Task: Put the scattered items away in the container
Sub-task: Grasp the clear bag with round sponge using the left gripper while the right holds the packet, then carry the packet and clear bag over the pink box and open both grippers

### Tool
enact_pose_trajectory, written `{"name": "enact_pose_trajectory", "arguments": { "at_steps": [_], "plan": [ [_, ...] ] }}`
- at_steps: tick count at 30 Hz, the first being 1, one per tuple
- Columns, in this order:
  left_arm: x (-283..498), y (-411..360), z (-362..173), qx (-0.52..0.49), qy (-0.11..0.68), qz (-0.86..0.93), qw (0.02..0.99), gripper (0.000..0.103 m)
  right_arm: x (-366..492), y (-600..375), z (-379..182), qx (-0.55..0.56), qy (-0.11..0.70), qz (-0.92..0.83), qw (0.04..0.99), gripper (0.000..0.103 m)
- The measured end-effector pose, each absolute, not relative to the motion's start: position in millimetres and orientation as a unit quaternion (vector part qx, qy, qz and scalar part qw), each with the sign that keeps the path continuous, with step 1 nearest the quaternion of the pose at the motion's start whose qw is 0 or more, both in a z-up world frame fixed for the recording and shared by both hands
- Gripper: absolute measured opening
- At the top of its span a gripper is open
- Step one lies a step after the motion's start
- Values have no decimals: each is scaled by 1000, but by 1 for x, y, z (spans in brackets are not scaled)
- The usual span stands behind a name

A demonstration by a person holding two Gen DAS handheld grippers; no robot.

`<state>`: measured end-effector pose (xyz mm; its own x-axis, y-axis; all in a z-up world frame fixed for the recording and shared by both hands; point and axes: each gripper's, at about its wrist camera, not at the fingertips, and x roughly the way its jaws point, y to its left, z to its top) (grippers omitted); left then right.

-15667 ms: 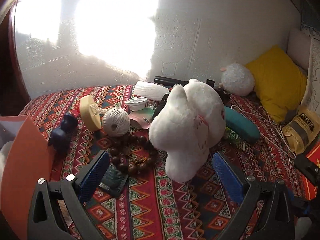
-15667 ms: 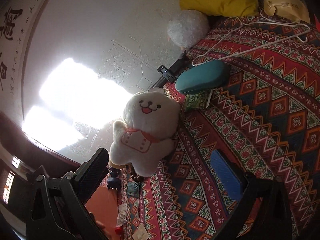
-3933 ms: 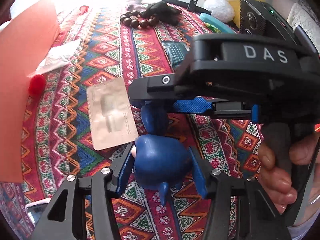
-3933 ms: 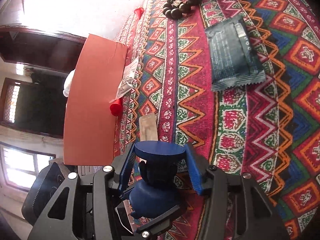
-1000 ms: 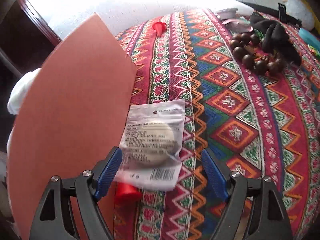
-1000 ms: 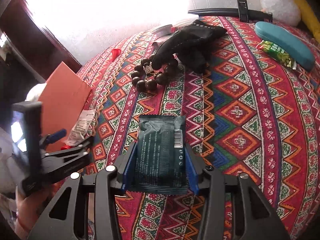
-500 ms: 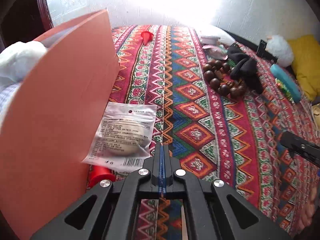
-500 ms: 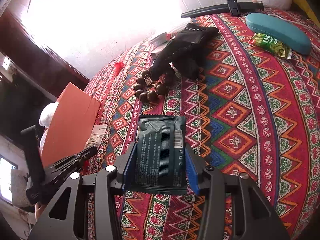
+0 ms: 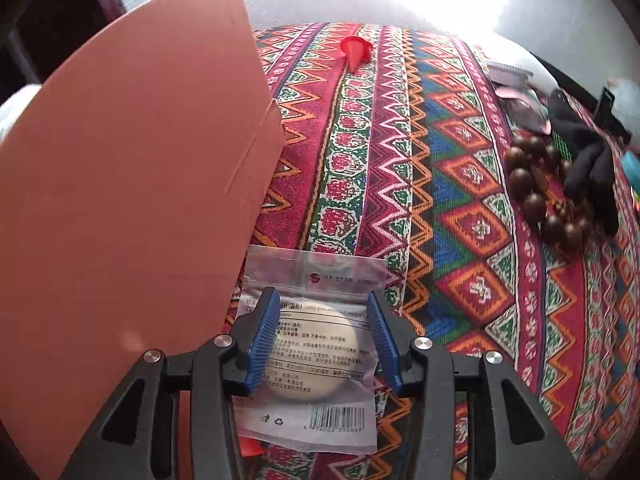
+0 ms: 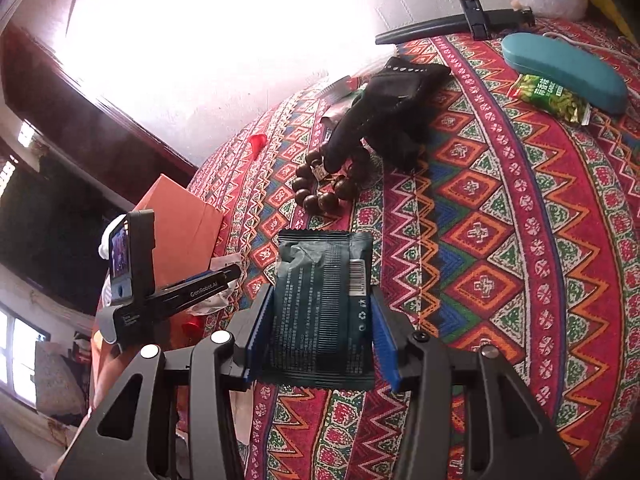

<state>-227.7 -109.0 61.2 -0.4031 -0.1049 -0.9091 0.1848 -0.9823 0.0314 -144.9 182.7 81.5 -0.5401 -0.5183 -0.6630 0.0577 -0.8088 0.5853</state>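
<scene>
In the left wrist view my left gripper (image 9: 322,330) straddles a clear plastic packet holding a round beige puff (image 9: 316,350); its jaws stand apart at the packet's sides. The packet lies on the patterned cloth (image 9: 400,184) beside the orange box (image 9: 120,200). In the right wrist view my right gripper (image 10: 322,332) is shut on a dark teal foil packet (image 10: 322,304), holding it by its two side edges. The left gripper (image 10: 188,288) and the orange box (image 10: 180,232) show at the left of that view.
Brown wooden beads (image 9: 536,192) and a black glove (image 9: 588,164) lie at the right. A red cone (image 9: 354,50) lies far up the cloth, and another red piece (image 9: 250,446) under the clear packet. A teal case (image 10: 560,68), a green snack bag (image 10: 550,98) and a black strap (image 10: 456,22) lie farther off.
My left gripper was shut half a second ago; now its jaws are apart around the clear packet and it sits lower and closer. My right gripper still holds the teal packet.
</scene>
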Motion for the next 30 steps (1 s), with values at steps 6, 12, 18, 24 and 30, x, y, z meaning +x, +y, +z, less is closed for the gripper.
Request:
{"name": "enact_pose_trajectory", "arguments": {
  "at_steps": [6,12,18,24,30],
  "plan": [
    [-219,-119,60,546,124,-827,50,74,-146,187,87,440,-267,-839,176,46],
    [-205,-61,69,584,140,-793,-98,94,-145,188,94,431,-272,-841,184,46],
    [-188,-53,76,594,31,-802,-46,94,-141,200,94,433,-280,-840,168,46],
    [-187,-51,53,609,22,-792,-36,100,-143,199,91,437,-285,-836,168,46],
    [-184,-41,53,576,-7,-817,-31,80,-142,190,90,441,-267,-840,171,46]
  ]
}}
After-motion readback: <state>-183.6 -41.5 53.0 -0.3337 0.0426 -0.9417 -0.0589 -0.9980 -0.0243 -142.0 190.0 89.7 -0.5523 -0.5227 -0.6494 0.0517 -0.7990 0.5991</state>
